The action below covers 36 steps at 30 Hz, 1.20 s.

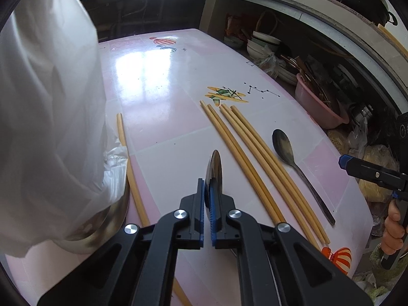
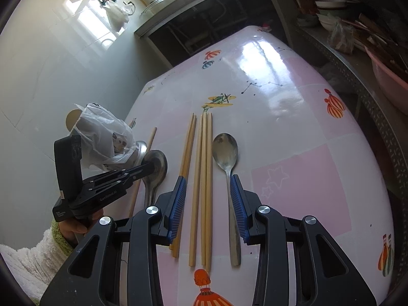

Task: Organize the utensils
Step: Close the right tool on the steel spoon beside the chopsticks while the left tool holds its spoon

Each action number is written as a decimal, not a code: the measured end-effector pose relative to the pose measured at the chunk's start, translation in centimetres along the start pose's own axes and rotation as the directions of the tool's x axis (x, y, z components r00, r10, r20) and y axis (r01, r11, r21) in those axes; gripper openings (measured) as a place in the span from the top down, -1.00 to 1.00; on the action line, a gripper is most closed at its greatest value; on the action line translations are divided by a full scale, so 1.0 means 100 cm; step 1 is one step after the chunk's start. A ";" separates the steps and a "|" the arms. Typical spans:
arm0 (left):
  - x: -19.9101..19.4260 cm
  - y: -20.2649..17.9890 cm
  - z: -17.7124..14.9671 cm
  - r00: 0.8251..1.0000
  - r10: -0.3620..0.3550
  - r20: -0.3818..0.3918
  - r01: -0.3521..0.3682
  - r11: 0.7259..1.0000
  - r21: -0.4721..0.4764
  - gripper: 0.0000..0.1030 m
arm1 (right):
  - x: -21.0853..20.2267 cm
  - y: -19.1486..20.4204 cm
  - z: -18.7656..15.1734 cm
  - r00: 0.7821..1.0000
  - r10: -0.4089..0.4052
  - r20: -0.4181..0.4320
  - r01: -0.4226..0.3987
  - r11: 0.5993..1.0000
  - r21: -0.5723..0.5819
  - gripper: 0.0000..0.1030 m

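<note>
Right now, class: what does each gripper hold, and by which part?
The left gripper pinches a metal spoon by its bowl, edge-on. The right gripper stands open above the chopsticks, holding nothing.

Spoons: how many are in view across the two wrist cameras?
2. One spoon lies on the table, right of the chopsticks. The other spoon is clamped by its bowl in the left tongs, beside the bagged metal container, which may hide more.

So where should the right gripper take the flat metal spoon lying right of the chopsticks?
Grip the flat metal spoon at its thin handle, coming from above with fingers straddling it; bare table lies right, wooden chopsticks crowd left.
</note>
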<state>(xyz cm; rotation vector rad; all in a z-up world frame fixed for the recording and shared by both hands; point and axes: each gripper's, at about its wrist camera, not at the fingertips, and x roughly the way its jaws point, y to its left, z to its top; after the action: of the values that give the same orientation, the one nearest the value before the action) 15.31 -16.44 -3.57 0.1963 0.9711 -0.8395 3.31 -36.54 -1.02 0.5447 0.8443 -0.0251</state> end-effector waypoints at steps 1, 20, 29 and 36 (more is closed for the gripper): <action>-0.001 0.000 -0.001 1.000 0.000 0.000 0.000 1.000 -0.004 0.95 | -0.001 0.001 -0.001 1.000 -0.001 0.003 0.001 1.000 0.001 0.30; -0.032 0.017 -0.030 0.997 0.038 0.074 -0.030 0.995 -0.096 0.95 | -0.015 0.011 -0.022 0.996 -0.082 0.023 0.082 0.997 -0.009 0.30; -0.039 0.012 -0.033 0.994 0.056 0.096 -0.048 0.995 -0.092 0.95 | -0.019 0.010 -0.023 0.993 -0.116 0.017 0.116 0.993 0.001 0.23; -0.043 0.008 -0.035 0.994 0.042 0.104 -0.033 0.996 -0.086 0.95 | -0.020 0.013 -0.023 0.993 -0.114 0.018 0.114 0.993 -0.006 0.15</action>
<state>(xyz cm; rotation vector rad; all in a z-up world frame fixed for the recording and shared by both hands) 12.40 -11.84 -2.33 0.0964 0.8987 -0.7651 0.66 -34.69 -0.24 0.4888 0.8572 -0.1311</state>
